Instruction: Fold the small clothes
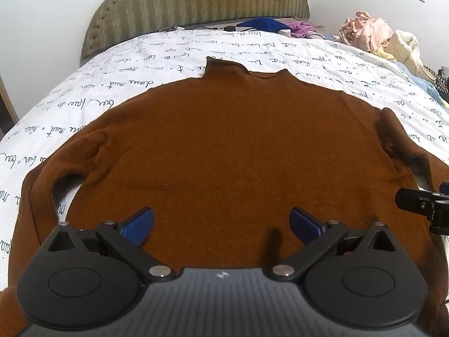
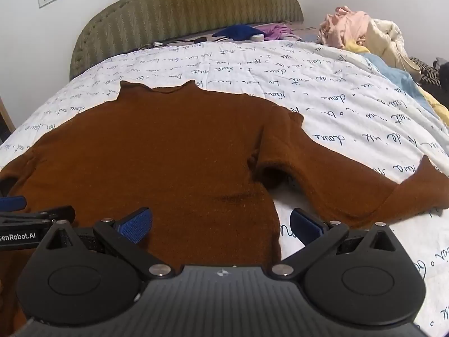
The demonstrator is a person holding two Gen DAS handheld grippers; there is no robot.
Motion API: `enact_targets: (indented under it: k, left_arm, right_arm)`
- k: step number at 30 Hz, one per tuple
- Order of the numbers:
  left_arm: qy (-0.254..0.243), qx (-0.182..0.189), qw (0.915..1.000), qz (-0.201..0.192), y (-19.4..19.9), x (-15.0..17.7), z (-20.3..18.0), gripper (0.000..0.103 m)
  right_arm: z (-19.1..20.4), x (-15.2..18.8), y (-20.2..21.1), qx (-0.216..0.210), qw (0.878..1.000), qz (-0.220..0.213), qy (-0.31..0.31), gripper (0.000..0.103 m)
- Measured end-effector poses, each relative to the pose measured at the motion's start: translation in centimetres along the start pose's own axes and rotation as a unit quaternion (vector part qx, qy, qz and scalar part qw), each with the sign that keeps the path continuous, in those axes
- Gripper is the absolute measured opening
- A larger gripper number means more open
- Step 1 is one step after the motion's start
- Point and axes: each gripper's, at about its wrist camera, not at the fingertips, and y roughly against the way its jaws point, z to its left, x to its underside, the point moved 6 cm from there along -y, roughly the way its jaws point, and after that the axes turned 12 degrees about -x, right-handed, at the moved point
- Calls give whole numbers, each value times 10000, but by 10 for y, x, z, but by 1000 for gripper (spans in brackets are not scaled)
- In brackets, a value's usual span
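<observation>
A rust-brown sweater (image 1: 224, 146) lies flat on the bed, its neck toward the headboard and both sleeves spread out to the sides. My left gripper (image 1: 221, 224) hovers over the lower middle of its body, jaws wide open, nothing between the blue pads. In the right wrist view the same sweater (image 2: 168, 146) fills the centre, with its right sleeve (image 2: 350, 179) stretched out to the right. My right gripper (image 2: 221, 224) stands open above the sweater's lower right side edge. Each gripper shows at the edge of the other's view.
The bedspread (image 1: 118, 95) is white with black script. A padded olive headboard (image 1: 196, 2) stands at the far end. A heap of pink and cream clothes (image 2: 362, 28) lies at the back right, and a blue garment (image 2: 238, 32) with cables lies near the headboard.
</observation>
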Motion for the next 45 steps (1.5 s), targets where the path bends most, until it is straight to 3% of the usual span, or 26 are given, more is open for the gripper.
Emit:
enact_targets:
  k: [29, 45]
  left_arm:
    - [75, 200, 9998, -20, -2, 3, -4, 103]
    - [-71, -157, 9998, -138, -4, 7, -6, 103]
  right_arm:
    - [-18, 14, -5, 108, 9993, 111, -350, 103]
    - [-16, 16, -11, 82, 9994, 168, -282, 103]
